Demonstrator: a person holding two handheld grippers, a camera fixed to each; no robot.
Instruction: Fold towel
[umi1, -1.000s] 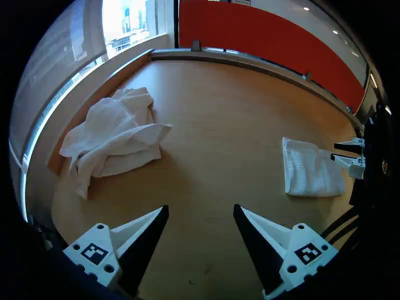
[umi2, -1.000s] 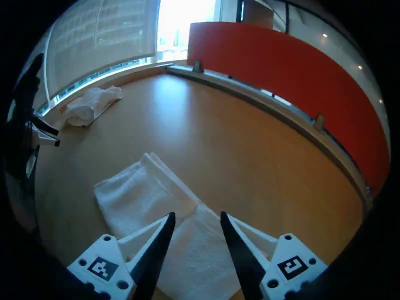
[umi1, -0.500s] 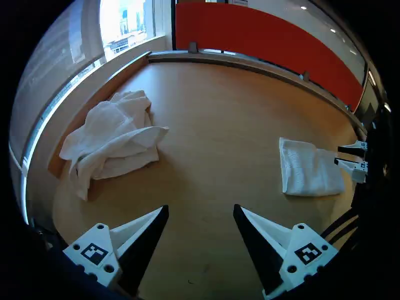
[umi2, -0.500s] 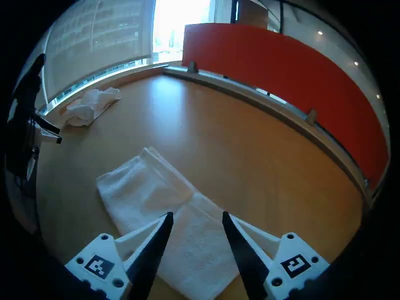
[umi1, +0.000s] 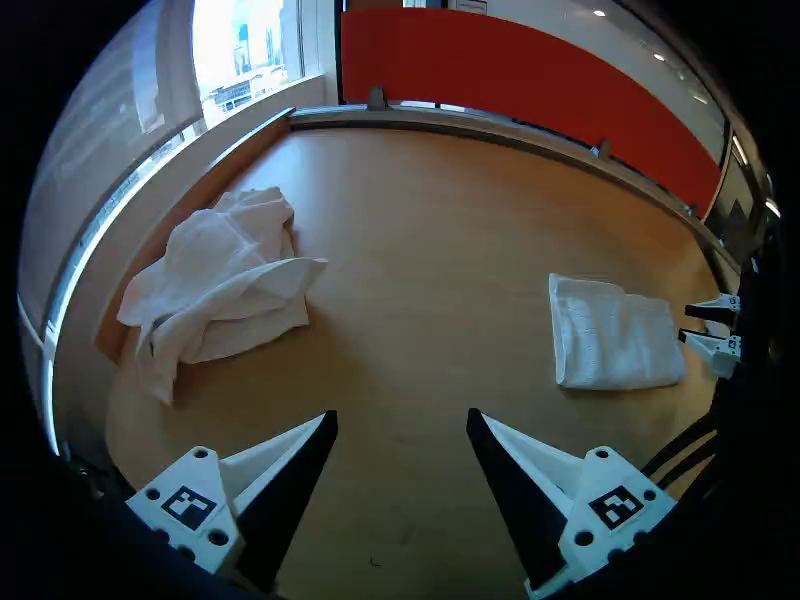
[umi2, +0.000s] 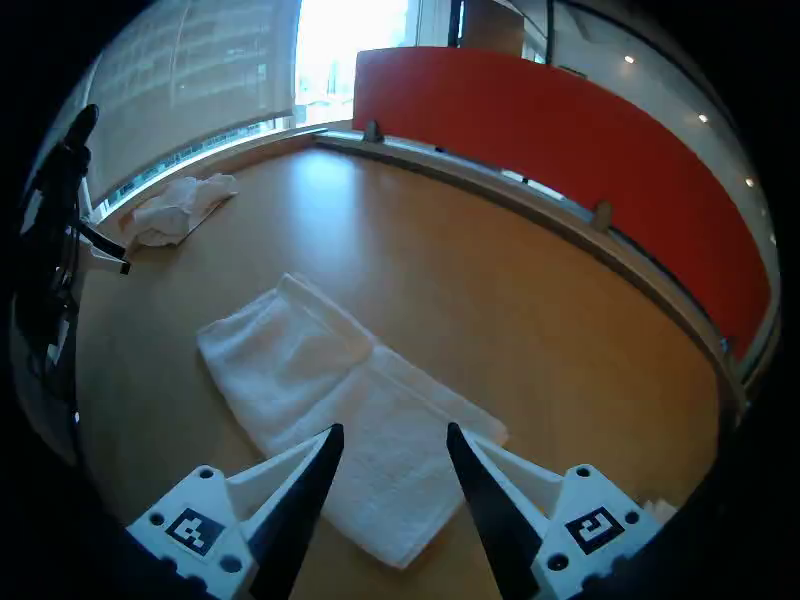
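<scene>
Left gripper view: the left gripper (umi1: 400, 415) is held over the wooden table (umi1: 430, 230), fingers spread, nothing pinched. A crumpled towel pile (umi1: 215, 285) is seen at left. The folded towel (umi1: 610, 335) is laid flat at right, near the right gripper (umi1: 718, 327).

Right gripper view: the right gripper (umi2: 393, 432) is spread and empty, with the folded towel (umi2: 330, 400) flat under its tips.

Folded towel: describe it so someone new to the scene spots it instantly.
Start at the wooden table bounded by the red partition. Just ahead of the right gripper lies the folded towel, a flat white rectangle. Unlike the crumpled pile by the window, it is smooth and straight-edged.
</scene>
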